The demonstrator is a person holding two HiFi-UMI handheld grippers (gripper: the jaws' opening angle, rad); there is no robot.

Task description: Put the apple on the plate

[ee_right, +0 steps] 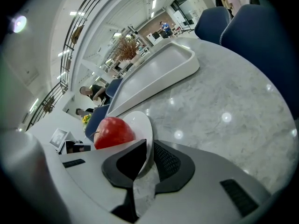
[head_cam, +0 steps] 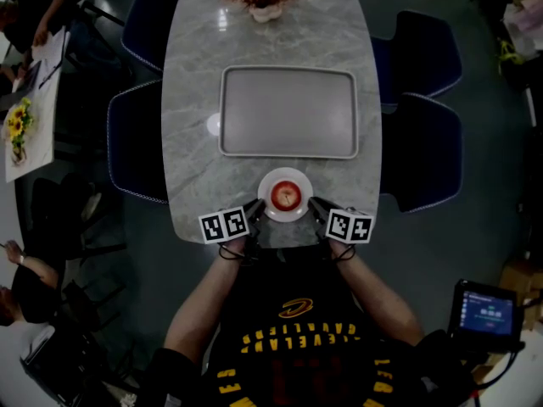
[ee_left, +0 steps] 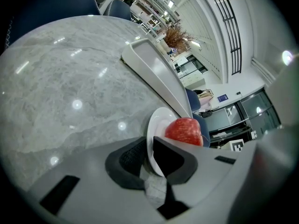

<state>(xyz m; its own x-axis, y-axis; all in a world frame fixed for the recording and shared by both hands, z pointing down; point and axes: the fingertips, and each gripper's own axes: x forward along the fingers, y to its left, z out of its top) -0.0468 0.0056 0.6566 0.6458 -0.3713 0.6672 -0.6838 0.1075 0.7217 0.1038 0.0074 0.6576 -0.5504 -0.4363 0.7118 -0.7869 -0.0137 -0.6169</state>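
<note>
head view looks down on the marble table (head_cam: 263,58), its near edge at 6 o'clock against the person's torso. the grey tray (head_cam: 288,113) lies across the middle of it, at 12 o'clock from the white plate (head_cam: 265,185), which sits just inside that near edge. the red apple (head_cam: 287,195) already rests on the middle of the plate, stem end up as far as this view shows, so the task's goal looks met. the left gripper (head_cam: 253,212) comes in at the plate's 8 o'clock and the right gripper (head_cam: 317,207) at its 4 o'clock, so the apple lies between the 2, about equally near each, and just beyond both sets of jaws. neither gripper touches the fruit. in the left gripper view the plate's rim stands between the 2 jaws, which are pressed onto it, with the apple just past them at 1 o'clock. the right gripper view mirrors this: its jaws pinch the opposite rim, and the apple sits at 10 o'clock from them. the relation that matters is that the apple lies loose on a dish held only at 2 opposite edges. if the plate is to be lifted or slid toward the tray, i judge both sides must rise evenly, or the round fruit could roll toward the lower rim.
</note>
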